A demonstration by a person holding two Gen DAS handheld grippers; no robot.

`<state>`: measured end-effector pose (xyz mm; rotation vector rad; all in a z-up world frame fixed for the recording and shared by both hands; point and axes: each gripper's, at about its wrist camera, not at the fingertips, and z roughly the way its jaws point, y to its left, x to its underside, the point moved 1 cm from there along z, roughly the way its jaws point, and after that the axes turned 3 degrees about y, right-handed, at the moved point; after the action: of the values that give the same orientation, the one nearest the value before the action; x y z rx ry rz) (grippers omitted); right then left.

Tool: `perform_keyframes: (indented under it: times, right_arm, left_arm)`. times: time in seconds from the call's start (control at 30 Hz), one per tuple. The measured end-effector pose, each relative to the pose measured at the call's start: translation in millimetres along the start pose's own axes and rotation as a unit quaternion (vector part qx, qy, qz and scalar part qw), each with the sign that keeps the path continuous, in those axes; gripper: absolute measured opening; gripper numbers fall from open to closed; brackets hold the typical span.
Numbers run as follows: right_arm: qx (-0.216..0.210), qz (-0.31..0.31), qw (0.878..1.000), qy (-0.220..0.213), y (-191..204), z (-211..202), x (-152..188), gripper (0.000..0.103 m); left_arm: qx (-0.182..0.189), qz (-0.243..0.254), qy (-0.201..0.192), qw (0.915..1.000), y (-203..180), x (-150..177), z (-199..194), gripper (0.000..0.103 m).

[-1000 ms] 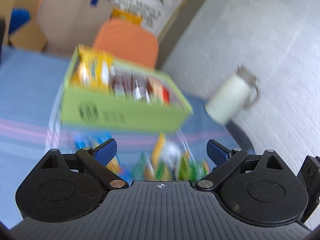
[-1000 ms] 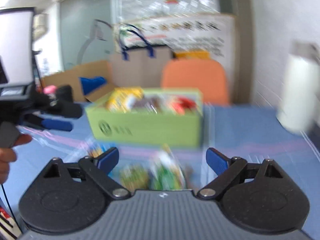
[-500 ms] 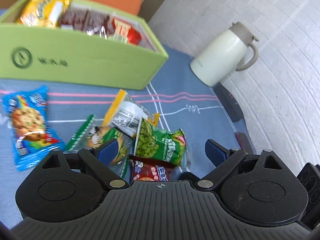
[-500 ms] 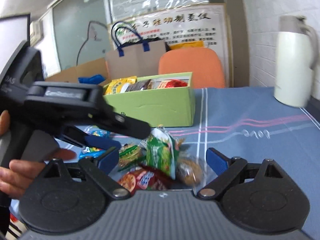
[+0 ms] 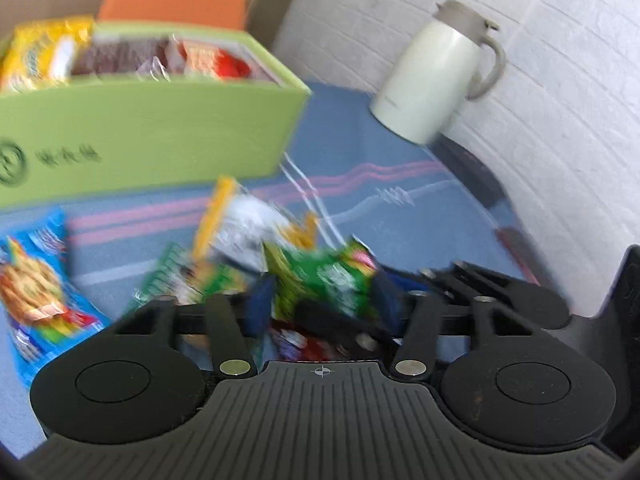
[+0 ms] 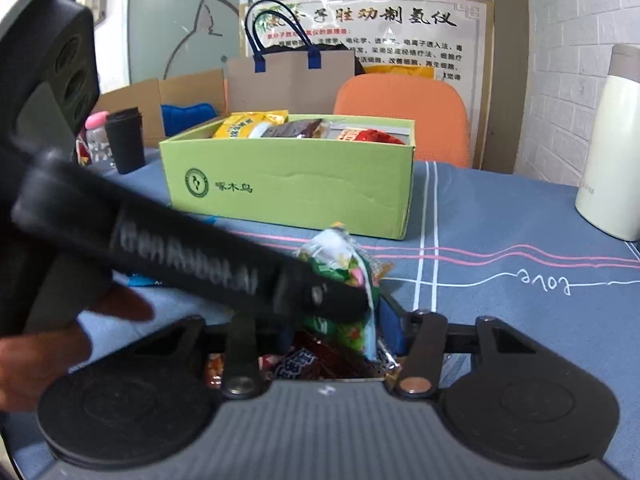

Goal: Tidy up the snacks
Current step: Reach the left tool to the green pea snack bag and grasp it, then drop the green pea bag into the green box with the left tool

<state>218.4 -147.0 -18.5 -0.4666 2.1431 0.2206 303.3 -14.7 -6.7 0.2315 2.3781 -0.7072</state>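
A green pea packet (image 5: 320, 280) sits on top of a loose pile of snacks on the blue cloth. My left gripper (image 5: 324, 302) has its blue pads pressing the packet's two sides, and its jaws are still closing. In the right wrist view the same green packet (image 6: 352, 280) stands between the pads of my right gripper (image 6: 338, 330), whose jaws are also closing. A red packet (image 6: 316, 360) lies under it. One left finger (image 6: 240, 276) crosses in front and hides part of the grip. The green box (image 6: 288, 192) behind holds several snacks.
A blue cookie packet (image 5: 32, 288) and a yellow-white packet (image 5: 240, 220) lie in front of the box. A cream jug (image 5: 428, 80) stands at the right by the wall. A hand (image 6: 40, 360), a black cup (image 6: 124, 140) and an orange chair (image 6: 404, 112) are visible too.
Both grippers came down onto the snack pile and their jaws went from wide apart to narrow around the green packet. The left gripper now crosses the right wrist view.
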Motion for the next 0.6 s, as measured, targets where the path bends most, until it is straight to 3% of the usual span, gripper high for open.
perform_keyframes:
  times: [0.17, 0.37, 0.47, 0.6]
  right_arm:
    - [-0.004, -0.015, 1.000, -0.012, 21, -15, -9, 0.054]
    - [-0.041, -0.047, 0.997, -0.039, 61, -5, -44, 0.054]
    - [-0.061, -0.065, 0.994, -0.055, 76, 10, -71, 0.055]
    - [-0.073, -0.074, 0.992, -0.075, 76, 37, -121, 0.056]
  left_arm:
    - [0.019, -0.035, -0.017, 0.9990, 9, 5, -26, 0.023]
    - [-0.019, -0.056, -0.066, 0.9960, 35, -2, -78, 0.023]
    - [-0.040, -0.064, -0.088, 0.9933, 54, -17, -100, 0.023]
    - [-0.063, -0.054, -0.111, 0.9904, 69, -64, -111, 0.023]
